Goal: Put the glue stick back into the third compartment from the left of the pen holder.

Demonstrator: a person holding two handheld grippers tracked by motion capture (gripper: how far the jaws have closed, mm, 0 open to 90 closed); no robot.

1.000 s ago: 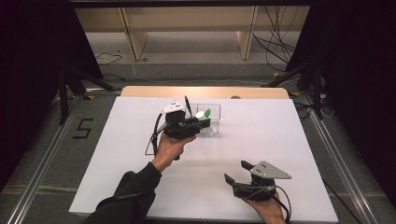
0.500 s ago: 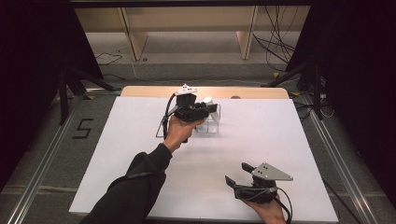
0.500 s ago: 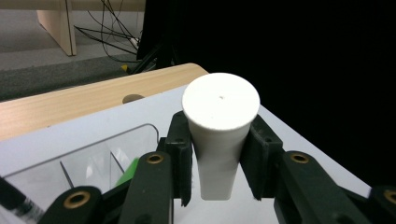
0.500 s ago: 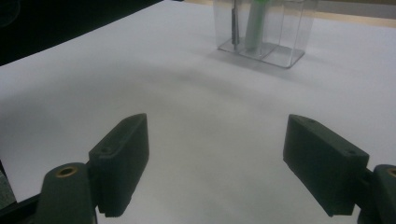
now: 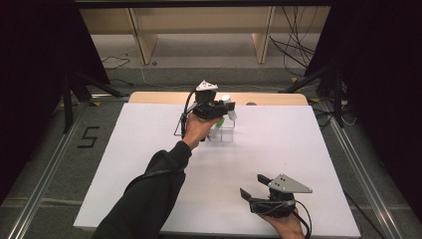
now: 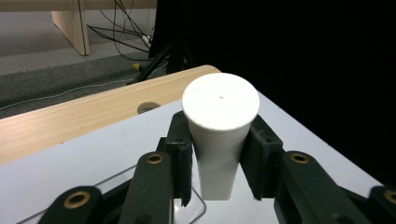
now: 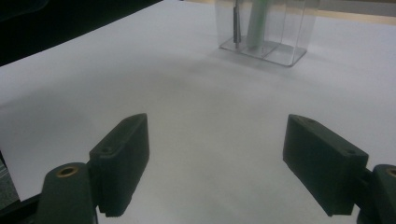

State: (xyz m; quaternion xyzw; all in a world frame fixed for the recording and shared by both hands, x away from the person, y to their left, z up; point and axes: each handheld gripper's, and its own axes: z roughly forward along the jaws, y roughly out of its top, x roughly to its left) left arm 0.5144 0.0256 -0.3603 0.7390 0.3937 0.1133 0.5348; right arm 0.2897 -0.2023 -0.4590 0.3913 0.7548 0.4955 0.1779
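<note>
A person's left hand-held gripper (image 5: 225,107) hangs over the far middle of the white bench (image 5: 149,164), its jaws pinching a white tapered cylinder (image 6: 220,135) from both sides. In the left gripper view the cylinder stands upright between the two black jaws, wide flat end up and narrower end down, with the curved edge of a clear plastic piece (image 6: 187,200) just beneath it. From the high view, the gripper sits right above a clear compartmented holder (image 5: 223,130) standing on the bench, the cylinder's pale top (image 5: 225,98) visible at the gripper's tip; whether the cylinder touches the holder cannot be told. The right gripper view looks across the bench at that holder (image 7: 266,28), which carries a pale green stick (image 7: 258,21) and a thin dark rod (image 7: 236,23), both upright in its compartments. The right hand-held gripper (image 5: 255,188) rests low at the near right of the bench, well apart from the holder, its jaws spread wide with nothing between them. A dark sleeve (image 5: 149,194) reaches in from the bottom edge toward the left gripper. A strip of bare wood (image 5: 278,98) shows along the bench's far edge.
</note>
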